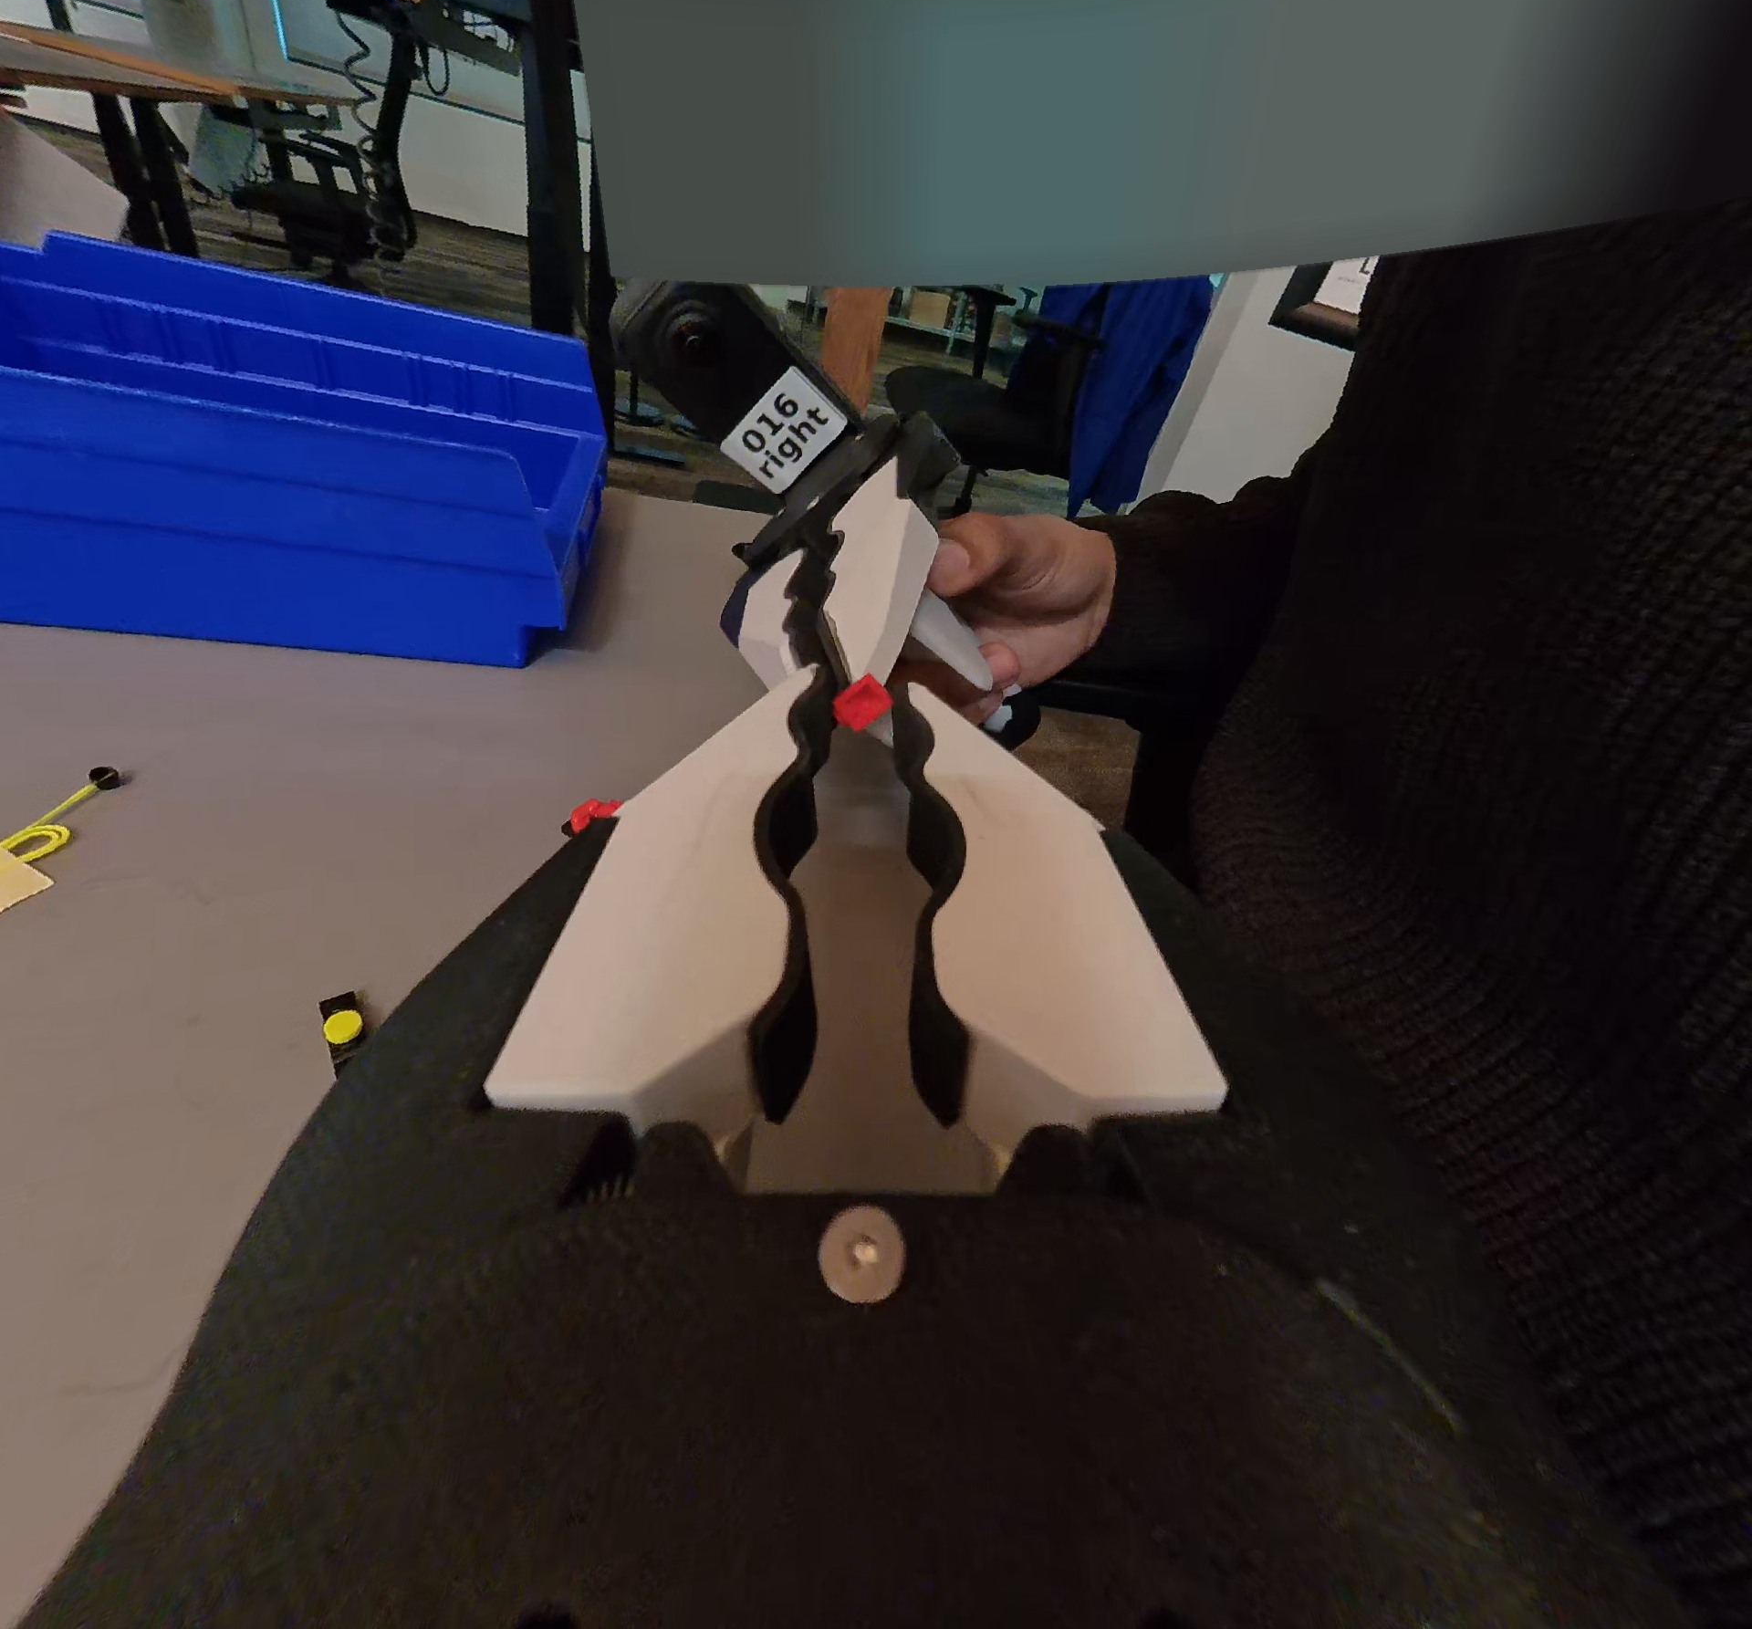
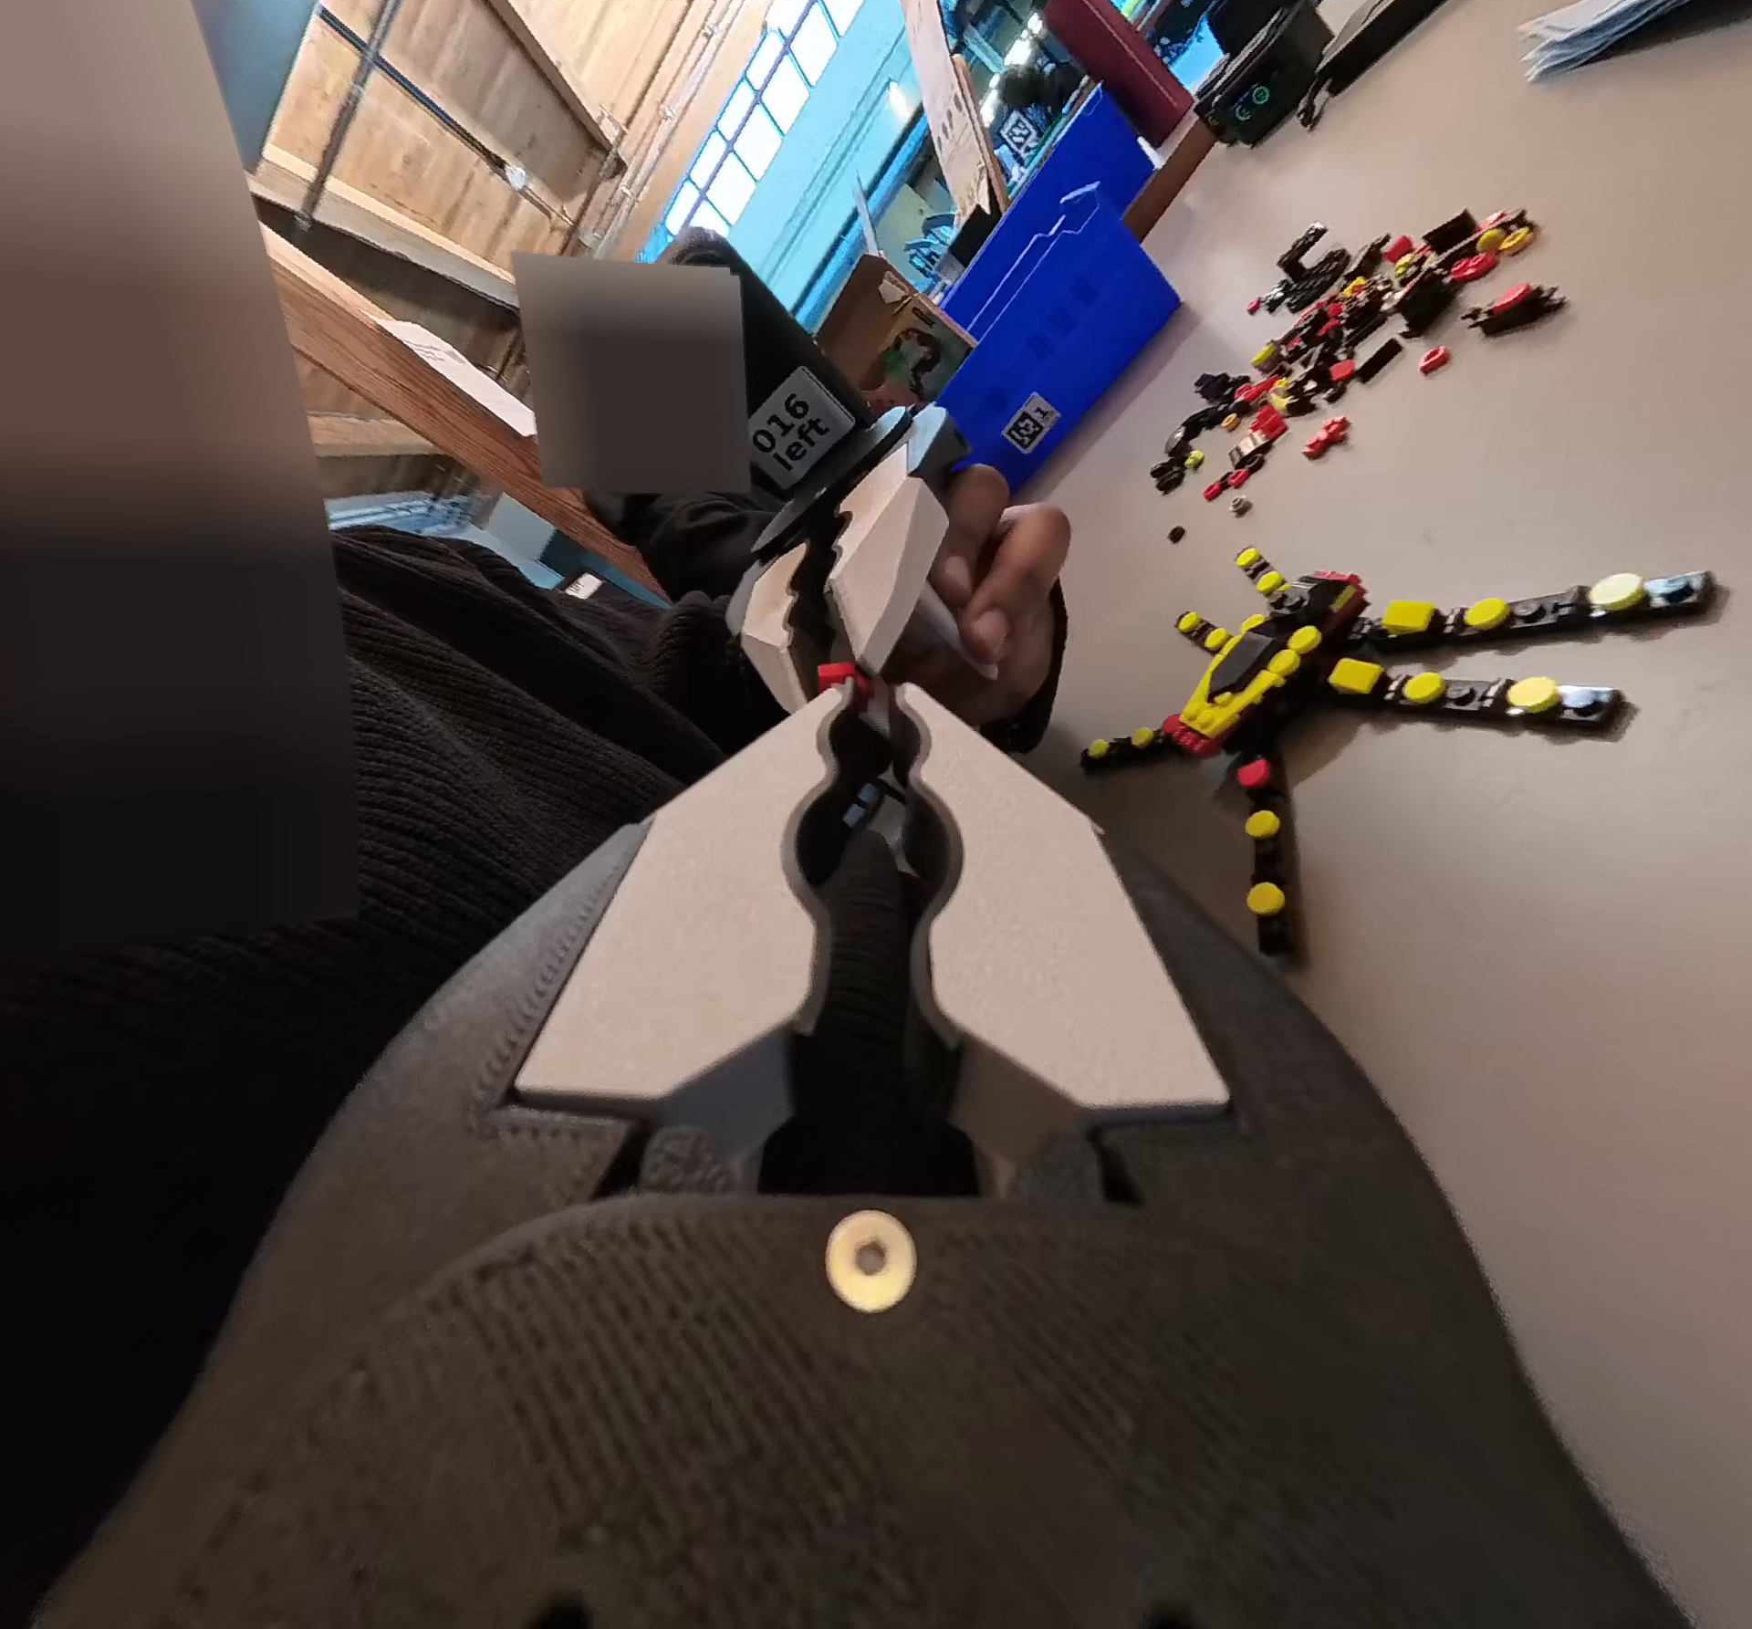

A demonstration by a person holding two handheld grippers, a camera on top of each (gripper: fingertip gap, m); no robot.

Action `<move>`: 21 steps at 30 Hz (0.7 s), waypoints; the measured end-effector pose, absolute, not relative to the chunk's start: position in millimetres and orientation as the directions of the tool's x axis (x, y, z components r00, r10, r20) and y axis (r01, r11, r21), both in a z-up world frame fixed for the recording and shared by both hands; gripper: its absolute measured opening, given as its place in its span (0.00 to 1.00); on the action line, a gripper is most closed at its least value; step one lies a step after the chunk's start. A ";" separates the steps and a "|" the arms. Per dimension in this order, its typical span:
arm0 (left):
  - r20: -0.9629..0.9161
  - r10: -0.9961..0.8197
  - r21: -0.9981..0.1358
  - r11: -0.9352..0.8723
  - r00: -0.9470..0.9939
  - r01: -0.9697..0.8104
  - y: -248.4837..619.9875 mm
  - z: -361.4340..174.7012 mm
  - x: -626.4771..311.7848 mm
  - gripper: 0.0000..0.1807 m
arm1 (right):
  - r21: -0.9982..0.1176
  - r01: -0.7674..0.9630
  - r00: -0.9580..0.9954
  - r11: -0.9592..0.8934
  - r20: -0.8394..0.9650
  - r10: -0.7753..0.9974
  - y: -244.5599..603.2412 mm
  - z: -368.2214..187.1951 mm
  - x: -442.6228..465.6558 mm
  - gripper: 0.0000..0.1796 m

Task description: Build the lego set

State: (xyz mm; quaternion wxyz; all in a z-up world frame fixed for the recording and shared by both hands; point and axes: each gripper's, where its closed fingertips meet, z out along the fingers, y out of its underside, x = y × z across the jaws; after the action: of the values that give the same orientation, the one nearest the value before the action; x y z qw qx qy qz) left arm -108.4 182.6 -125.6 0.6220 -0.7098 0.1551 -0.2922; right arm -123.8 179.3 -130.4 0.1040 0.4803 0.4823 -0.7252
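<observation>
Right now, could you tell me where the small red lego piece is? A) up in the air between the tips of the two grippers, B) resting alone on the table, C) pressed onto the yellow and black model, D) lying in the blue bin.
A: the small red lego piece sits off the table where the left gripper meets the right gripper tip to tip, away from the blue bin.

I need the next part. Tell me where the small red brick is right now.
The small red brick is off the table, pinched between the tips of the left gripper and right gripper, at the centre of both wrist views.
</observation>
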 end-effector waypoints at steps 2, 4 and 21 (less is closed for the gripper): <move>0.222 -0.585 -0.974 -0.174 0.780 0.146 182.3 -124.6 -108.1 0.05 | -0.590 0.618 -0.516 -0.520 -0.803 0.297 179.1 -129.7 -123.6 0.03; 0.223 -0.584 -0.973 -0.176 0.781 0.147 182.4 -124.9 -108.2 0.05 | -0.584 0.621 -0.519 -0.523 -0.806 0.285 178.7 -128.7 -123.0 0.01; 0.308 -0.377 -0.934 -0.296 0.874 0.202 197.2 -149.8 -146.7 0.18 | -0.813 0.504 -0.571 0.292 -0.060 0.819 249.8 -199.9 -123.2 0.00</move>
State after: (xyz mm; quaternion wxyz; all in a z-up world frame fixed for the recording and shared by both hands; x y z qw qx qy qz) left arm -146.7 197.2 -149.8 0.5906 -0.7668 0.0570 -0.2449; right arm -123.2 249.8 -199.9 -0.1882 0.4234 0.7814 -0.4180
